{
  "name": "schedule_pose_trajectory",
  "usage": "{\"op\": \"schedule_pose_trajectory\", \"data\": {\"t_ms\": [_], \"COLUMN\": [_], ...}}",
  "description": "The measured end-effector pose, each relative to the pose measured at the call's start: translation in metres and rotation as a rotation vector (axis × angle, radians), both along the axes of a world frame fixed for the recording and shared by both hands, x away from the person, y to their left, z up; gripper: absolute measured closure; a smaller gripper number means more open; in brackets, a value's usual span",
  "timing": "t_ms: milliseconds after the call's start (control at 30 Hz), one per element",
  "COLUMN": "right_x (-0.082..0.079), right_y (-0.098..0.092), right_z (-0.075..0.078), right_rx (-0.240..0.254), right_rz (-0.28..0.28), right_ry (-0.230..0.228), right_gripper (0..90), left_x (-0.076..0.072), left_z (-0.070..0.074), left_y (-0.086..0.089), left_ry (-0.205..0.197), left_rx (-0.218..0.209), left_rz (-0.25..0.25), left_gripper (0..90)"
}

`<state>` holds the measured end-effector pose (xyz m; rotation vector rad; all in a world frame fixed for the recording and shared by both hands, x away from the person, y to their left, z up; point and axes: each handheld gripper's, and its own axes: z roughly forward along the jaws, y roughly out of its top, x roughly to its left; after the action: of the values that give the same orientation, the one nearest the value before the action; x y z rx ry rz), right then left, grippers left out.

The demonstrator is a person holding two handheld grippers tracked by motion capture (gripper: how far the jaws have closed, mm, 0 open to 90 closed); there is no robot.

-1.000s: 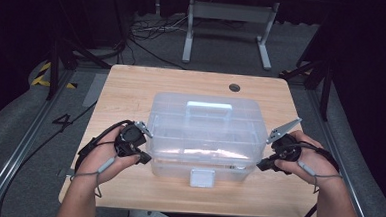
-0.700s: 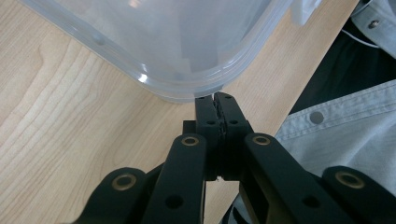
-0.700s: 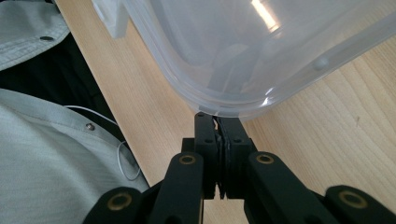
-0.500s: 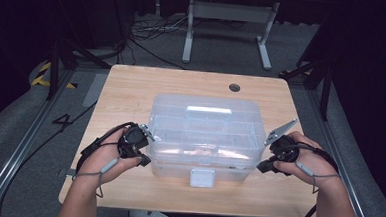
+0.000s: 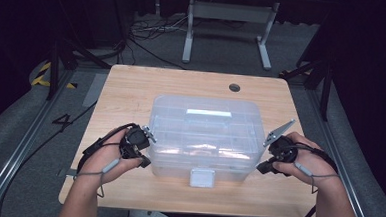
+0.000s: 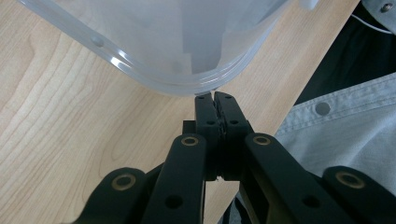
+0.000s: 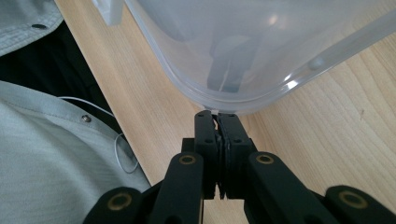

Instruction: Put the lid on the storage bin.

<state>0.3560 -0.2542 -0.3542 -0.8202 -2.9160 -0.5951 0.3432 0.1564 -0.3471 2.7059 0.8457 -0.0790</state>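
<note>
table (image 5: pixel 132 85): light wood, round hole (image 5: pixel 234 87) | floor: cables (image 5: pixel 150 33), white stand (image 5: pixel 228 20)

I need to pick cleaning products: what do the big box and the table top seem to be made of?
The box looks like clear, slightly frosted plastic: the wood shows through its walls and its rim catches glossy highlights. The table looks like pale wood or wood-look laminate, smooth and matte, with visible grain lines; which of the two cannot be told.

A lab or studio: dark curtains, floor cables (image 5: pixel 150 33), metal stand (image 5: pixel 228 20) beyond the jaws' wooden table (image 5: pixel 132 90)
</note>
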Motion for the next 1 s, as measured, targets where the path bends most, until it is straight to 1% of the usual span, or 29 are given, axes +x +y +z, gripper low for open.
{"op": "schedule_pose_trajectory", "data": {"t_ms": [67, 200, 400, 467, 533, 667, 800, 900, 967, 1000], "right_x": [0.0, -0.001, -0.001, -0.001, -0.001, -0.001, 0.0, -0.001, -0.001, -0.001], "right_y": [0.0, -0.001, -0.002, -0.003, -0.004, -0.009, -0.009, -0.007, -0.007, -0.008], "right_z": [-0.001, 0.002, 0.001, 0.001, 0.001, 0.001, 0.002, 0.003, 0.004, 0.005], "right_rx": [-0.012, 0.007, 0.011, 0.015, 0.018, 0.017, 0.025, 0.033, 0.035, 0.039], "right_rz": [0.003, 0.001, -0.001, -0.004, -0.016, -0.03, -0.026, -0.017, -0.014, -0.015], "right_ry": [0.002, 0.003, 0.004, 0.01, 0.011, 0.005, 0.001, -0.001, -0.005, -0.006], "right_gripper": [87.7, 87.7, 87.5, 85.5, 83.9, 83.0, 81.9, 80.6, 79.8, 79.3], "left_x": [0.0, 0.0, 0.0, 0.001, 0.001, 0.002, 0.0, -0.001, -0.002, -0.003], "left_z": [0.0, -0.001, -0.002, -0.004, -0.005, -0.007, -0.006, -0.004, -0.003, -0.001], "left_y": [0.0, 0.0, -0.002, -0.003, -0.003, -0.001, 0.003, 0.007, 0.01, 0.012], "left_ry": [0.007, 0.008, 0.015, 0.02, 0.029, 0.032, 0.031, 0.02, 0.007, 0.002], "left_rx": [-0.01, -0.009, -0.003, -0.002, -0.002, 0.002, -0.021, -0.041, -0.049, -0.059], "left_rz": [-0.011, -0.012, -0.02, -0.023, -0.027, -0.021, -0.013, -0.005, 0.003, 0.015], "left_gripper": [89.4, 89.4, 89.4, 89.2, 88.0, 86.2, 83.8, 81.6, 81.6, 83.0]}}
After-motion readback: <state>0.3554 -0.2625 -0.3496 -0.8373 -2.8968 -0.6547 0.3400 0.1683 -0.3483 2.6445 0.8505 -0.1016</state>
